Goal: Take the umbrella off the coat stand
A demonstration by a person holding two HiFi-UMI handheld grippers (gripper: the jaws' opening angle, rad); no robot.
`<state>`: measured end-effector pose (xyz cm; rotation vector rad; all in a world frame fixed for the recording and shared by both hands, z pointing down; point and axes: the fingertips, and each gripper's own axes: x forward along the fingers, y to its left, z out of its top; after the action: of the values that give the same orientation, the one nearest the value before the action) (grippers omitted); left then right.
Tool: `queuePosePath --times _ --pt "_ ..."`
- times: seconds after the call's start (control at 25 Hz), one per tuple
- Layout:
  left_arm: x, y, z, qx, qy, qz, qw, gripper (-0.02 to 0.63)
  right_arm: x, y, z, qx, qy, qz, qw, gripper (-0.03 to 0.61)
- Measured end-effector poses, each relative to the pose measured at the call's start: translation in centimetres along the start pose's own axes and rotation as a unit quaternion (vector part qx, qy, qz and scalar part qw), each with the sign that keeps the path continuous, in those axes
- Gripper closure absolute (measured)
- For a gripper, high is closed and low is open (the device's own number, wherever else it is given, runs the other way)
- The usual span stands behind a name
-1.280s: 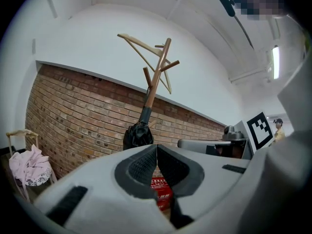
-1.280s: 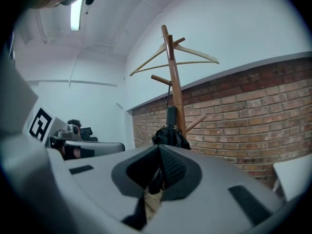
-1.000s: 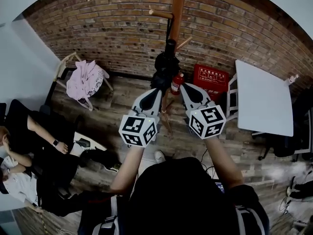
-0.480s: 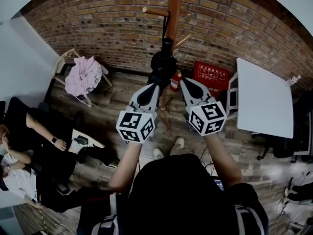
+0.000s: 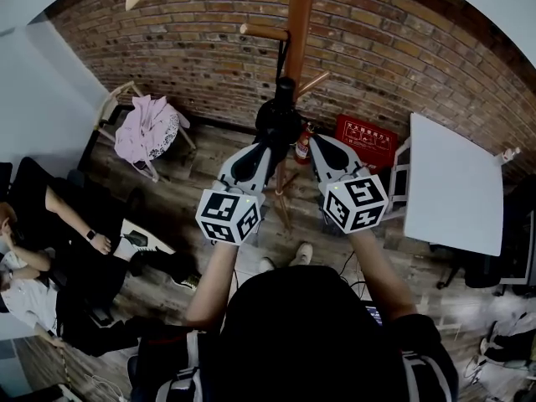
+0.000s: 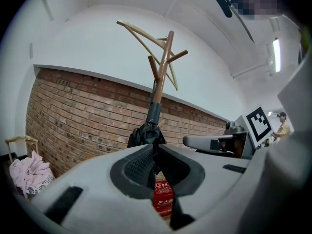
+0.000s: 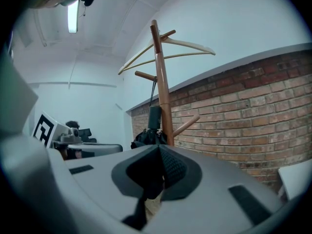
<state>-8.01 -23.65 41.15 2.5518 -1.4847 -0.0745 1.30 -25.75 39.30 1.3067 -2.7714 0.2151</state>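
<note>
Brick wall (image 5: 167, 48): it backs the whole scene, and the stand is in front of it.
Coat stand (image 5: 299, 23): we see a wooden post with pegs and hangers at the top, straight ahead of us and between the lines of our two grippers.
Umbrella (image 5: 279, 120): black and folded, it hangs on the stand by a loop over a peg. Its long axis is upright along the post, grip end on top and bunched cloth below.
Left gripper (image 5: 261, 145): its jaws are together at the tips with nothing between them. It points about level, straight at the umbrella's cloth and just short of it.
Right gripper (image 5: 316, 142): its jaws also meet at the tips, empty. The umbrella lies a little to the left of its line, with the post nearly dead ahead.
Coming move: we judge the left gripper the nearer one. It meets the umbrella crosswise, so its jaws must part before they can close round the umbrella and lift the loop clear of the peg.
</note>
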Motion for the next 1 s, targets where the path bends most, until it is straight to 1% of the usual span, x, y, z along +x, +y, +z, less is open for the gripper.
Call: queuePosePath --times 0.16,0.2,0.24,0.28,0.56,0.64,0.72,0.84,1.0 --pt "0.4 0.4 -0.2 0.008 0.004 0.006 0.9999 0.59 0.4 -0.8 -0.1 0.001 0.002 0.002 1.0 0.549" --pt "0.6 0.3 -0.3 0.007 0.005 0.004 1.0 0.566 0.4 -1.0 -0.1 0.001 0.003 0.003 1.0 0.549" --pt "0.8 0.2 -0.4 0.006 0.007 0.0 1.0 0.509 0.5 -1.2 -0.1 0.002 0.004 0.003 1.0 0.549" --pt "0.9 0.1 -0.4 0.004 0.008 -0.002 1.0 0.469 0.5 -1.3 -0.1 0.002 0.004 0.003 1.0 0.549" --pt "1.7 0.4 -0.6 0.003 0.009 0.002 0.9999 0.366 0.8 -1.9 -0.1 0.005 0.007 0.004 1.0 0.549" --pt "1.8 0.5 -0.7 -0.001 0.009 0.001 1.0 0.327 0.8 -2.0 0.0 0.006 0.006 0.002 1.0 0.549" --pt "2.1 0.5 -0.8 -0.004 0.009 0.001 0.9999 0.27 0.8 -2.2 0.1 0.006 0.005 0.001 1.0 0.549" --pt "2.7 0.6 -1.0 0.0 0.013 0.003 0.9999 0.231 0.7 -2.5 0.1 0.005 0.007 0.0 1.0 0.549" --pt "3.2 0.8 -1.3 0.002 0.019 0.005 0.9998 0.212 0.8 -2.9 0.0 0.006 0.011 -0.002 1.0 0.549"
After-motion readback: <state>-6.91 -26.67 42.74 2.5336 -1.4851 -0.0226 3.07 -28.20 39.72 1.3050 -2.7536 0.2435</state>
